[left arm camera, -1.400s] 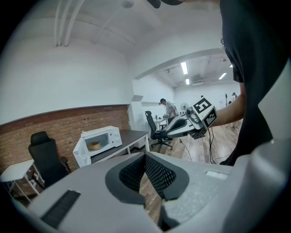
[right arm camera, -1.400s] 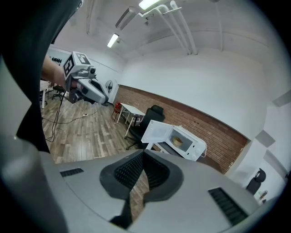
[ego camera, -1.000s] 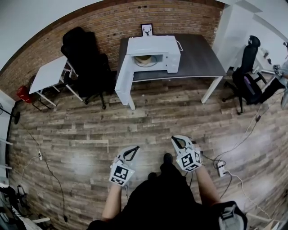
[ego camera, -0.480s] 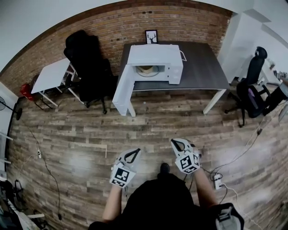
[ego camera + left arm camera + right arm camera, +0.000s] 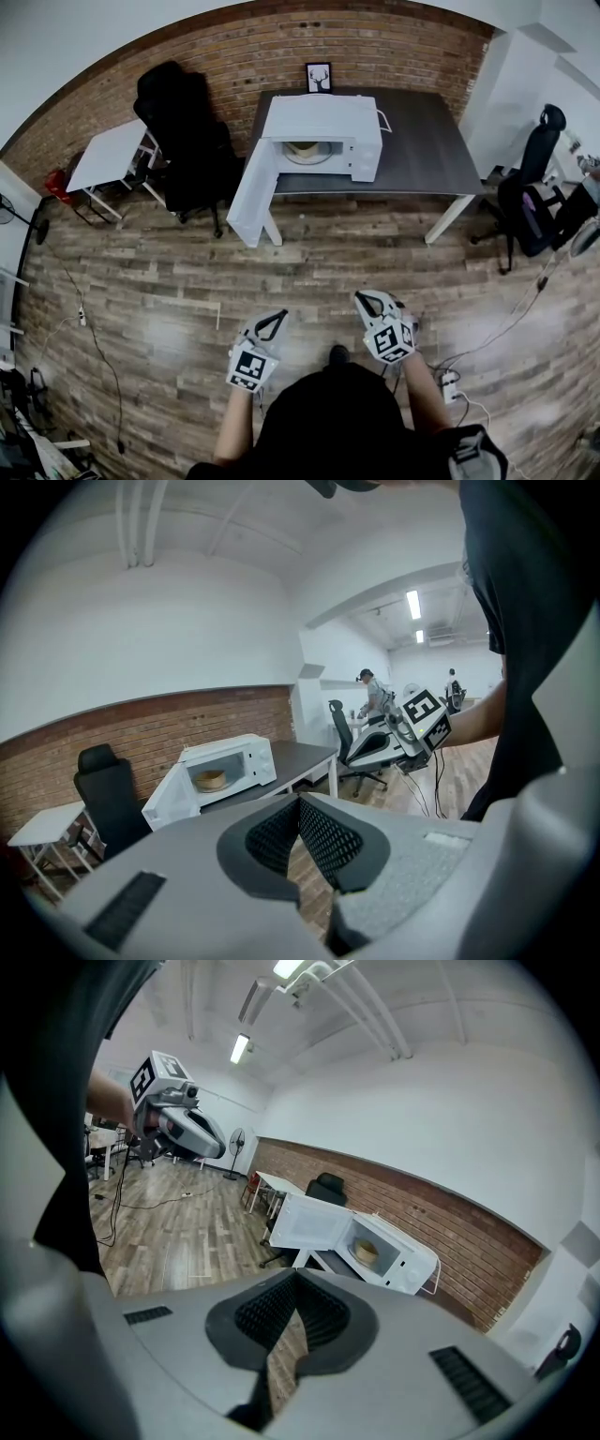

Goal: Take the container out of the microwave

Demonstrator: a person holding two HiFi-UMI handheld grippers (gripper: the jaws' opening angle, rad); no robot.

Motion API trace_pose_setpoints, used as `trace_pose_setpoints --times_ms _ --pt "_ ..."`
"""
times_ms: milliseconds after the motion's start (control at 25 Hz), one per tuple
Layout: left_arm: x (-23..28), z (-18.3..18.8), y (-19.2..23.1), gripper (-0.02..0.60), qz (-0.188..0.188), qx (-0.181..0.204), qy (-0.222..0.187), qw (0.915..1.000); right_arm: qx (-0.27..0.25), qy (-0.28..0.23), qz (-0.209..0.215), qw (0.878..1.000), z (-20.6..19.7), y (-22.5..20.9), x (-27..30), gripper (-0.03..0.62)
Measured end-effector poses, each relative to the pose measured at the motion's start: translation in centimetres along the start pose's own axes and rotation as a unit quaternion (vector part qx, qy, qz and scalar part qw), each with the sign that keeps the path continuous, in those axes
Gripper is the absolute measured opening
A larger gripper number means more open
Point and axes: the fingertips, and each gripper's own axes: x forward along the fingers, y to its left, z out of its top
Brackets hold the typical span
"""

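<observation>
Left gripper (image 5: 277, 317) and right gripper (image 5: 362, 296): jaws together, nothing held. Container (image 5: 305, 148) is well ahead in the microwave (image 5: 323, 117), roughly midway between them. Door (image 5: 251, 192) hangs on the left gripper's side, so right looks clearer.

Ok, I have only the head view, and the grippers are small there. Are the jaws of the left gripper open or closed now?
Observer: The left gripper view shows the left gripper with its jaws together and nothing between them.
Operator: And the right one?
Observer: The right gripper is shut too, and it is empty.
Operator: I see only a tan spot in the microwave. What does the container look like from the side?
Observer: The container is round, tan and shallow, and it stands upright inside the microwave.
</observation>
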Motion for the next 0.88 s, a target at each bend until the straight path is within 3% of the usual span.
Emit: trace_pose_setpoints --times_ms 880 --pt "6.8 2.0 -1.5 0.002 0.01 0.001 0.007 0.9999 -0.02 -0.015 0.034 0.999 -2.9 -4.4 1.7 0.0"
